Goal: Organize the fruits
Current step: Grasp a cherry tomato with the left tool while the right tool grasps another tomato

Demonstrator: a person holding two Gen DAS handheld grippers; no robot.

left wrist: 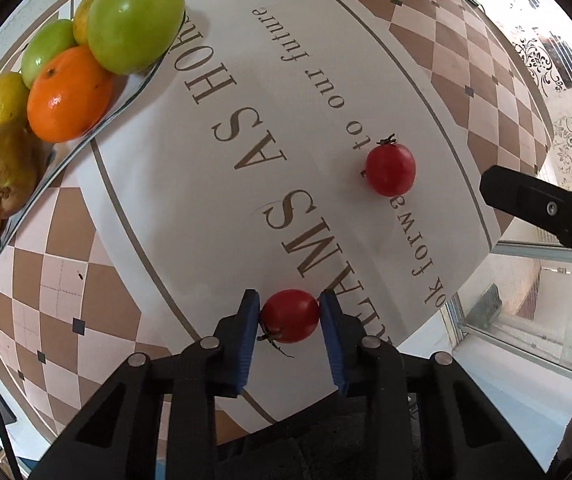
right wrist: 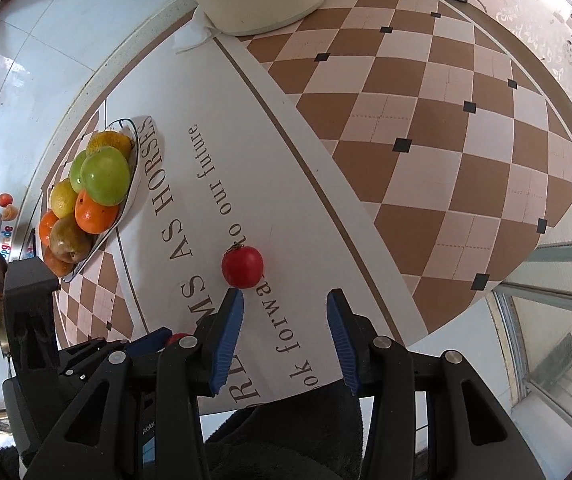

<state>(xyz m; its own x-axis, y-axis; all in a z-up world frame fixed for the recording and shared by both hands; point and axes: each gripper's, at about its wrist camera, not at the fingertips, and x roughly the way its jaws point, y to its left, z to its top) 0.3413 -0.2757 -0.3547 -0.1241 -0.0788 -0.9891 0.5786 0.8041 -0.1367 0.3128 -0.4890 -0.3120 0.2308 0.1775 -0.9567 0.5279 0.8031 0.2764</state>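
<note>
Bright daylight, sharp centre, heavy fisheye bending toward the rims.

We see light pouring from the windows (left wrist: 557, 80) at 2 o'clock, blown out white there; the green fruit (left wrist: 136, 20) and the orange (left wrist: 70, 96) carry small glare spots, and the loose tomato (right wrist: 242, 267) throws only a faint, soft shadow. Straight tablecloth (right wrist: 425, 120) lines bow near the dark corner vignette.

Red tomatoes (left wrist: 290, 315) (left wrist: 390, 169) on a white lettered mat (left wrist: 214, 152), brown-and-cream checkered tablecloth (right wrist: 425, 128), blue gripper pads (right wrist: 228, 340), green, orange, yellow fruit (left wrist: 66, 80) upper left.

Tablecloth (right wrist: 214, 128) — "AS HORSES", "our future"
</note>
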